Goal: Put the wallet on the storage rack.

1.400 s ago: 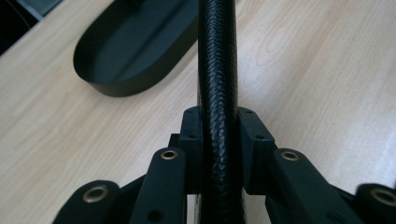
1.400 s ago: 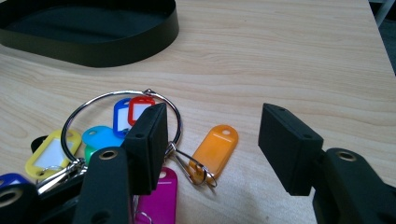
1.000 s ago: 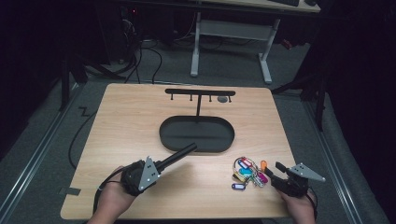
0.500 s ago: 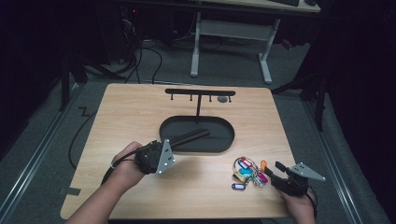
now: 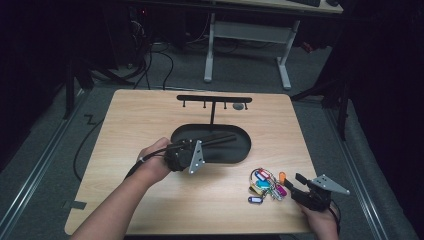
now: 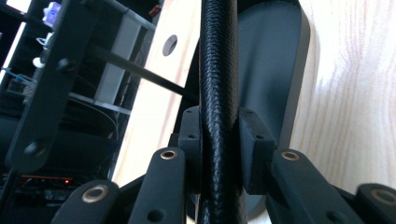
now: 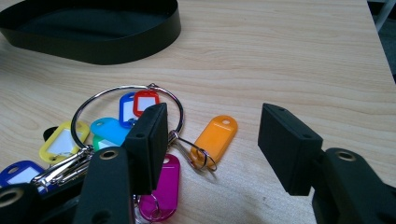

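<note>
One black oval tray (image 5: pixel 239 150) on the table (image 5: pixel 150 115); left claw (image 5: pixel 210 142), clamped on a black rod (image 6: pixel 218 93), holds it over the tray. Right claw (image 7: pixel 212 149) gapes wide beside the key tags (image 7: pixel 140 135).

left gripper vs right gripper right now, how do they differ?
The left gripper is shut on a black rod; the right gripper is open with nothing between its pads. The left gripper is over the black oval tray at mid-table; the right gripper sits near the table's front right corner, beside the bunch of coloured key tags. The left gripper points toward the tray's far end; the right points toward the tags. Both have black jaws and a grey plate on top.
</note>
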